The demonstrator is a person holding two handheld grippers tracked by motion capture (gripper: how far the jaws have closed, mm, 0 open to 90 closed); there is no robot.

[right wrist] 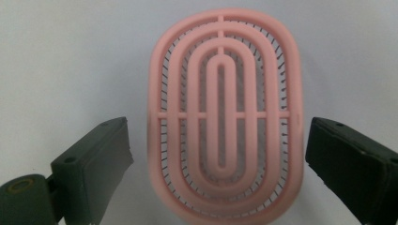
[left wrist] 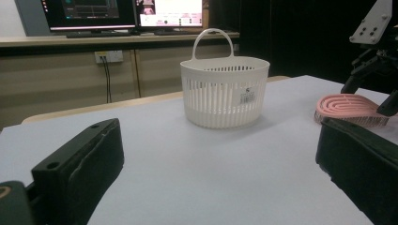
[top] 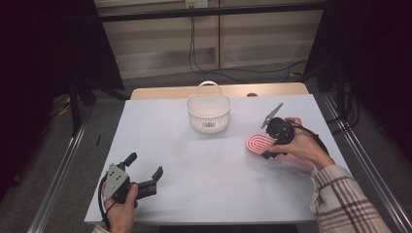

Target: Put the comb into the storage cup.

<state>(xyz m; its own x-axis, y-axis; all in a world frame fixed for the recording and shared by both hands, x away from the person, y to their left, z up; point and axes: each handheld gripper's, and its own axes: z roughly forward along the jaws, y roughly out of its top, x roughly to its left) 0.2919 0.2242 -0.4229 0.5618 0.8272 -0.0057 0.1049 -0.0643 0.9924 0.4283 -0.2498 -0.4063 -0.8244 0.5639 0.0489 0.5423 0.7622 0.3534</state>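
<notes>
Right under our right gripper sat the pink brush, long axis running between the wide-apart jaws; our left gripper, also open, was way off.

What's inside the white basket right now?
The white basket looks empty apart from a small dark spot at its bottom, possibly the label seen through. Its wall hides the near part of the floor.

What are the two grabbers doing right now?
Left gripper: open, holding nothing, low over the table.
Right gripper: open, jaws on either side of the pink brush, not squeezing it.
</notes>
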